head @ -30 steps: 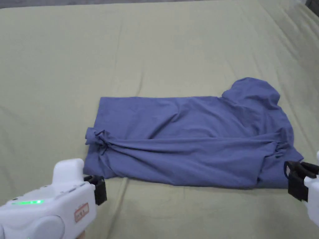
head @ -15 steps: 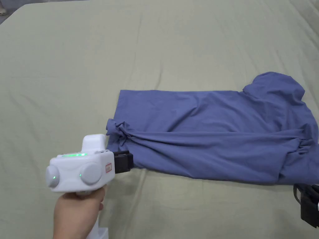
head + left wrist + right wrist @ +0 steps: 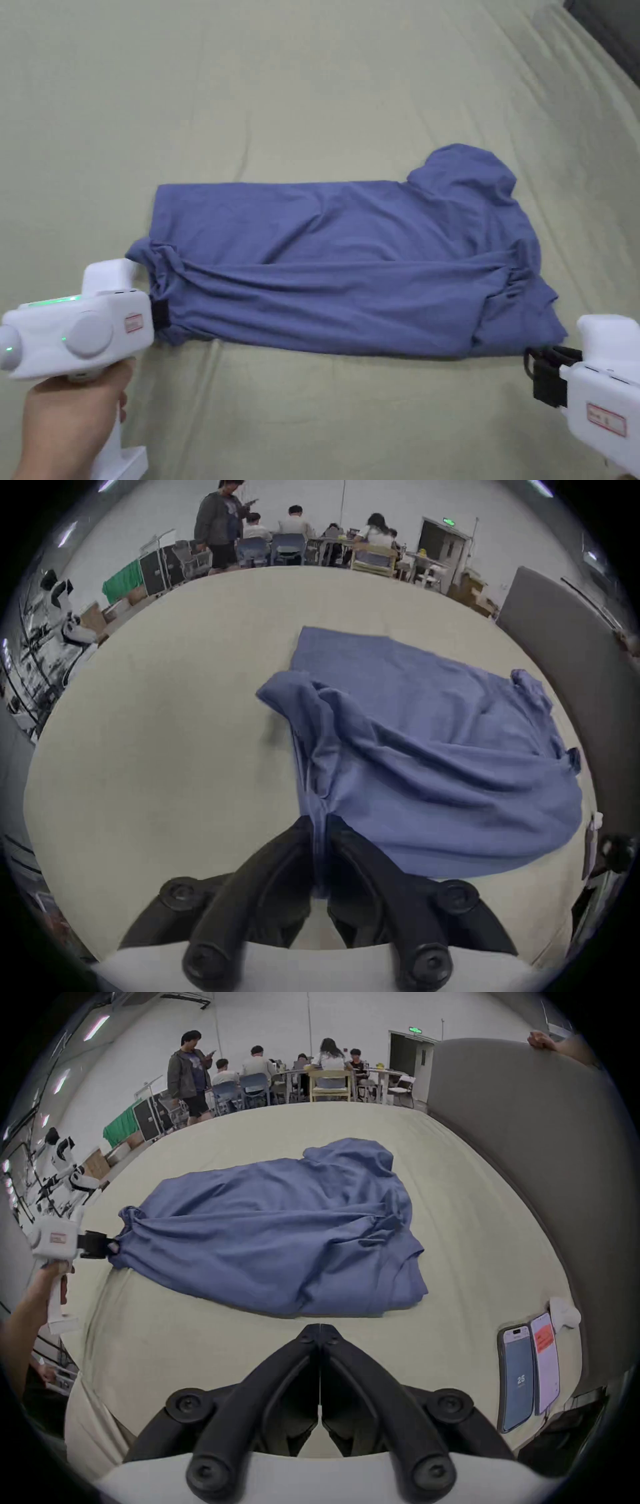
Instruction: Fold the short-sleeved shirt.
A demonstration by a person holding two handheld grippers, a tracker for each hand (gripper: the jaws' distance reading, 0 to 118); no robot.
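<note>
While my left claw (image 3: 320,830) grips the bunched hem of the shirt (image 3: 350,275), my right claw (image 3: 320,1329) sits clenched and empty just short of the collar end; the shirt's long axis runs claw to claw along the bed's (image 3: 312,94) near edge.

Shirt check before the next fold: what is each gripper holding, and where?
Left gripper pinches the blue shirt at its bunched left-end edge. Right gripper holds nothing, jaws shut.

A big bed (image 3: 325,81) has a pale green sheet. Two phones (image 3: 528,1373) lie side by side near its edge. Far back, people (image 3: 256,1066) sit at tables, and one person (image 3: 188,1075) stands.
</note>
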